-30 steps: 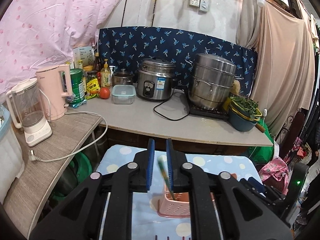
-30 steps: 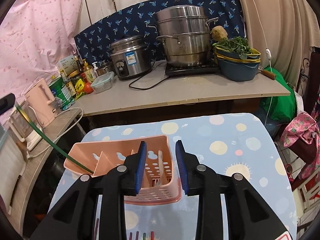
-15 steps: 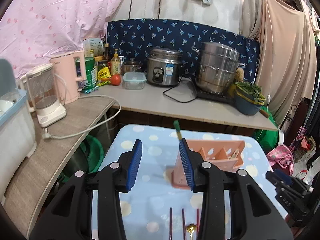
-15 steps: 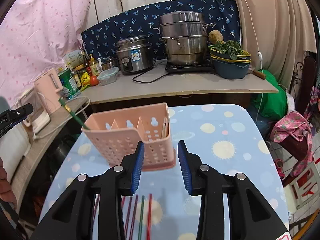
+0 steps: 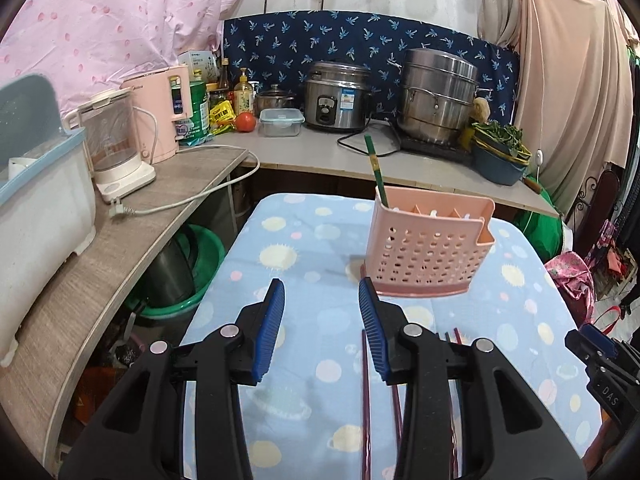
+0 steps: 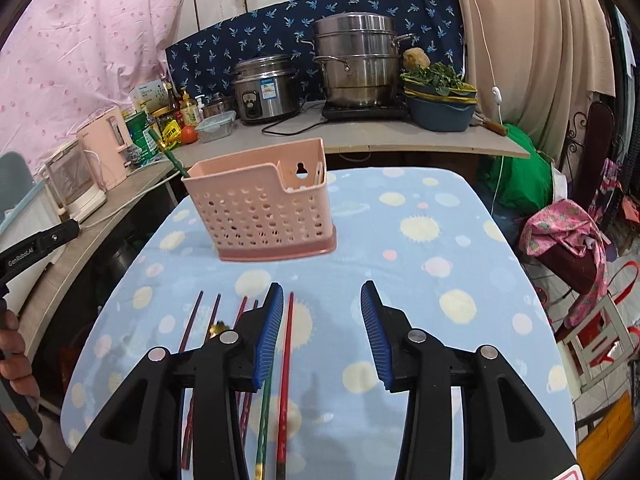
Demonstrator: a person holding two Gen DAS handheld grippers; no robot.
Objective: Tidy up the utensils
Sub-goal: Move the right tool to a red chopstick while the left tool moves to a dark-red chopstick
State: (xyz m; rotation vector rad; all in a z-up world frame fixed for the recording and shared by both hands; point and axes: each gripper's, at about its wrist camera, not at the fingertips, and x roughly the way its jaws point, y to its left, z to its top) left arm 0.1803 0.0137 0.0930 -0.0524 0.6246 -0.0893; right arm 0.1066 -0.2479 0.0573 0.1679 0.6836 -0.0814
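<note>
**One green chopstick is in the basket**

A second ago the left gripper (image 5: 322, 328) was pinching the green chopstick (image 5: 376, 172) over the pink basket (image 6: 260, 208). Now it has pulled back, and both its blue fingers are spread wide with nothing between them. The right gripper (image 6: 320, 332) has backed away too and opened wider. It is empty as well.

The one green chopstick stands tilted in the left end of the basket. The basket stands upright on the blue dotted table (image 6: 440, 240).

Near the right gripper lie about six more chopsticks (image 6: 285, 360) in a row: dark red ones, one green and one red. The gripper's arm hides some of them, so the count is not sure.

Behind the table are two big metal pots (image 5: 438, 96), a pink kettle (image 5: 160, 112) and a bowl of greens (image 6: 438, 92).
</note>
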